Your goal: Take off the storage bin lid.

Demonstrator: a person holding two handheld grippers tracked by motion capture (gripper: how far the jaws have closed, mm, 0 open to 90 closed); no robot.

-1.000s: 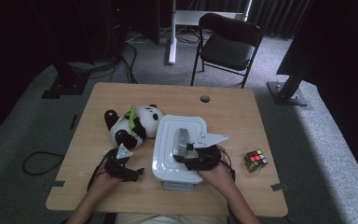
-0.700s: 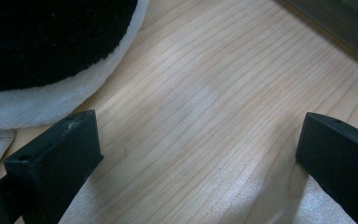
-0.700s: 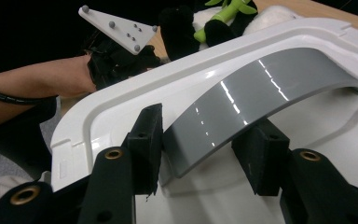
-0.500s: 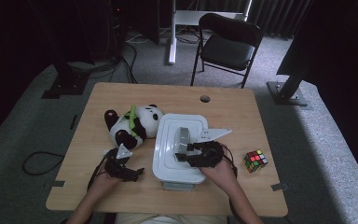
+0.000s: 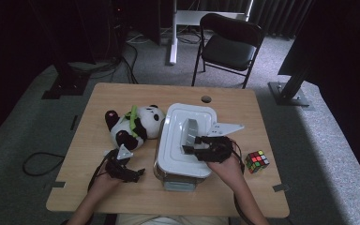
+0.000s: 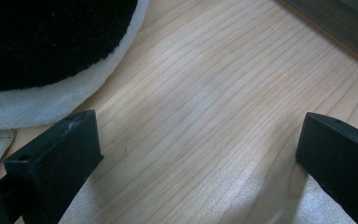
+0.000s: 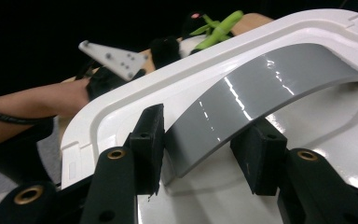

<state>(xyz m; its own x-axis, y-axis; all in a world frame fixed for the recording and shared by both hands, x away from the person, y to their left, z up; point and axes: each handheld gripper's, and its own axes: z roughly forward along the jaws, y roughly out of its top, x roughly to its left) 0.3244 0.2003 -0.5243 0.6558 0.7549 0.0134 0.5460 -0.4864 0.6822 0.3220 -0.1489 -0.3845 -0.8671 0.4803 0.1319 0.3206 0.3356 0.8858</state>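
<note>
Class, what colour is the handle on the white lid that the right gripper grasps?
Grey, glossy handle; clearest in the right gripper view.

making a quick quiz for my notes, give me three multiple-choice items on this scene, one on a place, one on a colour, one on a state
1. Where does the puzzle cube lie?
A. on the white lid
B. on the table, on the right side of the container
C. on the chair

2. What colour is the handle on the white lid?
A. grey
B. red
C. green

3. How does the right gripper stand?
A. wide open above the panda
B. empty on the table
C. jaws closed on the handle

Answers: 1 B, the high view shows the cube on the wood beside the right hand. 2 A, the arched handle is glossy grey in the right gripper view. 3 C, both black pads press its sides.
</note>
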